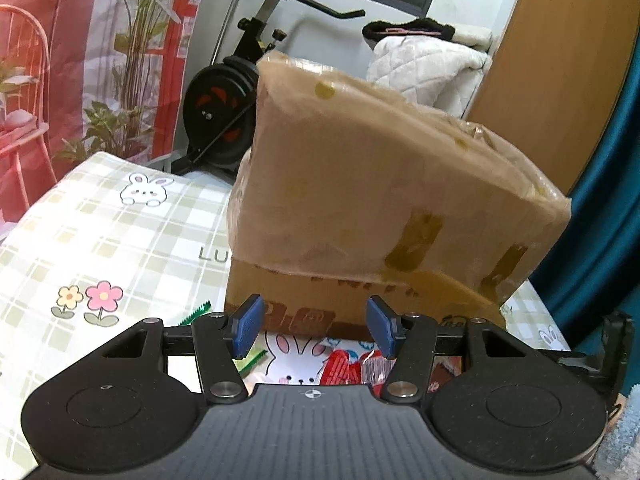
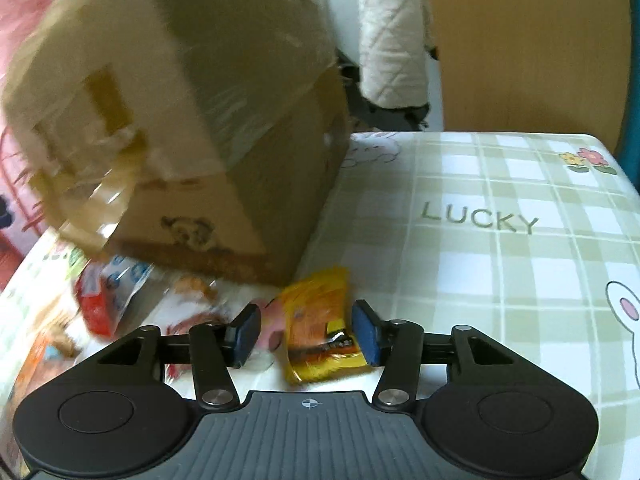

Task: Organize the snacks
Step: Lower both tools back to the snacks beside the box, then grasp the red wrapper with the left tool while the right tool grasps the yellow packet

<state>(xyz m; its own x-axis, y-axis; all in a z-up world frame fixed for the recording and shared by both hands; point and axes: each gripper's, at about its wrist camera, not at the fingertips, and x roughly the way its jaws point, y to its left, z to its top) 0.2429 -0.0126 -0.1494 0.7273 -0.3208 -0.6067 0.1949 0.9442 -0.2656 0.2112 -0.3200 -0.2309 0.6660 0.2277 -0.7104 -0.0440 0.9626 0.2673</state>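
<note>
A taped cardboard box [image 1: 380, 184] stands on the checked tablecloth [image 1: 100, 220], its flap hanging over the near side. My left gripper [image 1: 316, 330] is open just in front of the box's base, with nothing between its blue pads. Below it lie a red snack packet [image 1: 344, 368] and a green wrapper edge [image 1: 196, 312]. In the right wrist view the box [image 2: 224, 120] is at the left. My right gripper [image 2: 306, 332] is open around a yellow snack packet [image 2: 320, 328] lying on the cloth; the right pad is at its edge, the left pad stands apart from it. More packets, one red [image 2: 96, 308], lie blurred at the left.
An exercise bike [image 1: 228, 120] and a potted plant [image 1: 132, 60] stand behind the table. A white quilted blanket [image 1: 420, 68] hangs by a wooden panel [image 1: 560, 60], with a blue curtain [image 1: 608, 160] at the right. Bare checked cloth [image 2: 500, 200] stretches right of the box.
</note>
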